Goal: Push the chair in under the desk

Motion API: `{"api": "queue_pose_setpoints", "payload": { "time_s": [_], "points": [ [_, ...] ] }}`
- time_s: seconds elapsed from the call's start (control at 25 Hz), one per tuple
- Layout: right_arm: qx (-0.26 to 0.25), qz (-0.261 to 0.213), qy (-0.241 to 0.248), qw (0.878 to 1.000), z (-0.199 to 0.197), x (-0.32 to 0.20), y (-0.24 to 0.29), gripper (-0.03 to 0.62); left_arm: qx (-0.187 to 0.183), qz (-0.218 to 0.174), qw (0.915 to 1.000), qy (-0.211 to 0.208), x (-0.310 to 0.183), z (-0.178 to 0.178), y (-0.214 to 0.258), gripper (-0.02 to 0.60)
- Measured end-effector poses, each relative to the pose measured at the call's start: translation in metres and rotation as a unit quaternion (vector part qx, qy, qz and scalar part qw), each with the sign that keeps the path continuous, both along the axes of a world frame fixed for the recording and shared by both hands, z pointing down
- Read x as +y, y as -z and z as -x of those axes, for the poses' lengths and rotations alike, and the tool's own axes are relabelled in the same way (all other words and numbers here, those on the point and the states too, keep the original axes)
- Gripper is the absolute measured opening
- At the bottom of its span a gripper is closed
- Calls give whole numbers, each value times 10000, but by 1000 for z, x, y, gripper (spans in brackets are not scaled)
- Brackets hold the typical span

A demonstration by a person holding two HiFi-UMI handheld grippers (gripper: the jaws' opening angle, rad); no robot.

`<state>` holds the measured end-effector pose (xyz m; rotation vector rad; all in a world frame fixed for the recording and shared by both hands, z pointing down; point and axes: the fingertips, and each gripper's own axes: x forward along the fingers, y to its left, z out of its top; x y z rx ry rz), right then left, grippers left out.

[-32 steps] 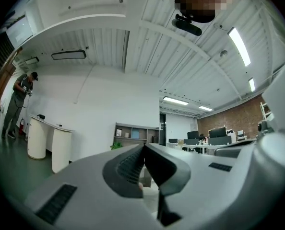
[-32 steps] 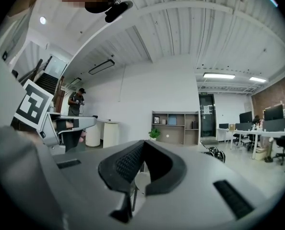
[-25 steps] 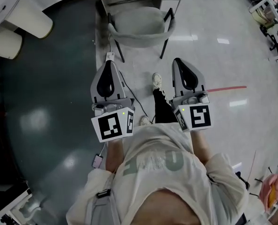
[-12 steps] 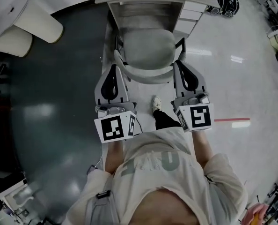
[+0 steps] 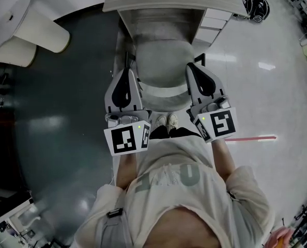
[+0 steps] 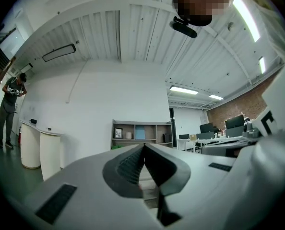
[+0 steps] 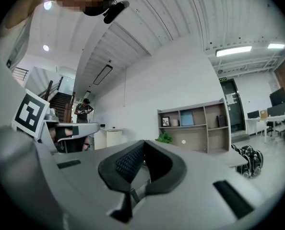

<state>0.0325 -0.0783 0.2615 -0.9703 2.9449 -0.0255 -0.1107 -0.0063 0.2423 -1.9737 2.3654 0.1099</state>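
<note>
In the head view, a grey chair (image 5: 161,61) stands facing the grey desk (image 5: 169,4), its seat front near the desk's edge and its curved backrest (image 5: 164,91) toward me. My left gripper (image 5: 126,71) lies along the chair's left side and my right gripper (image 5: 190,66) along its right side, both level. Whether they touch the chair's frame I cannot tell. In the left gripper view the left gripper (image 6: 143,146) has its jaws together with nothing between them. The right gripper (image 7: 143,143) shows the same in the right gripper view.
A drawer unit (image 5: 210,22) sits under the desk's right end. White rounded counters (image 5: 40,30) stand at the far left beside dark floor (image 5: 55,138). A red tape line (image 5: 251,137) crosses the pale floor at right. My shoes (image 5: 166,122) are just behind the chair.
I have walked up to the chair. Both grippers went from well behind it to flanking its backrest. The chair shows no clear shift relative to the desk.
</note>
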Motion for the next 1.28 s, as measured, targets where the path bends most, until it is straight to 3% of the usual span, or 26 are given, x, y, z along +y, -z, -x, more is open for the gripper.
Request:
{"api": "queue_pose_setpoints", "payload": {
  "time_s": [0.16,0.4,0.64,0.76,0.88,0.92,0.96,1.0,1.04,1.12,1.28],
  "points": [
    [64,120,28,9999,9,-10,-1,14,67,-36,9999,-89,-19,12,3,14],
    [293,295,-168,9990,5,-30,-18,14,-73,308,9983,-488,-44,8,-11,15],
    [933,778,80,9926,17,-15,-61,14,-10,1089,9886,-1036,-43,7,-63,15],
    [1322,1021,560,9844,22,2,-90,15,-52,1708,9758,-1364,-40,-8,-101,15],
    [1658,1417,1000,9708,19,21,-126,17,-110,2275,9564,-1825,-38,-31,-136,27],
    [1771,1579,1139,9647,18,27,-140,25,-144,2448,9479,-2036,-36,-40,-147,56],
    [1857,1736,1298,9584,18,34,-153,75,-152,2615,9378,-2278,-32,-49,-159,101],
    [1925,1868,1474,9520,19,41,-164,165,-141,2766,9267,-2541,-28,-59,-171,122],
    [2003,1950,1655,9458,20,49,-175,248,-142,2902,9146,-2811,-22,-67,-182,145],
    [2256,1962,2027,9325,23,65,-194,262,-355,3195,8865,-3328,-10,-81,-206,220],
    [3153,1831,2696,8913,16,97,-234,262,-1213,3818,8204,-4080,19,-99,-251,281]
  ]
}}
